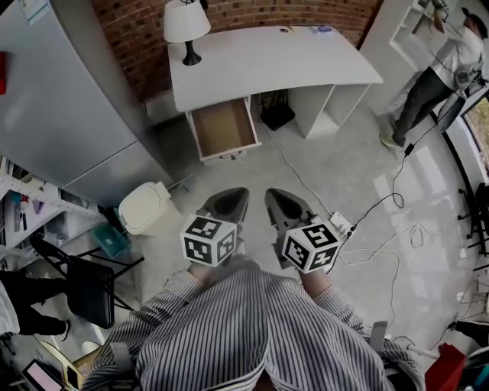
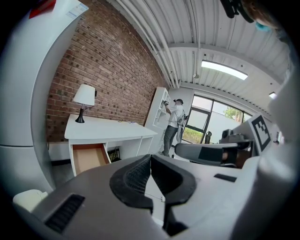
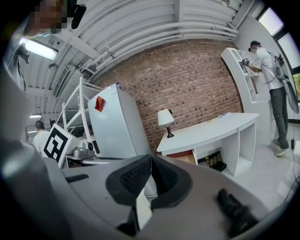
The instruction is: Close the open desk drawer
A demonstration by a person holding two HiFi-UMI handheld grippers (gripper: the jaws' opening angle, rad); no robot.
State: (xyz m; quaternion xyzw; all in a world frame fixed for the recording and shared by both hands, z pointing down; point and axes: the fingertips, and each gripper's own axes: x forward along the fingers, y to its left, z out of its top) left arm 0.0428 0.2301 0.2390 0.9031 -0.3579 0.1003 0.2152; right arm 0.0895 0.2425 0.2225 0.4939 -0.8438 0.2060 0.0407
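Nearest me, at 6 o'clock, my left claw (image 1: 237, 195) and right claw (image 1: 275, 195) hang side by side, each pressed together on nothing; I judge a push needs no grip. Well beyond, at 12 o'clock, the empty drawer (image 1: 223, 127) stands pulled out from the white counter (image 1: 267, 61), below its table lamp (image 1: 186, 27).

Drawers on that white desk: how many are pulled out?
1. The drawer sticks out from under the desk at its lamp end. Any closed ones may be hidden beneath the desktop.
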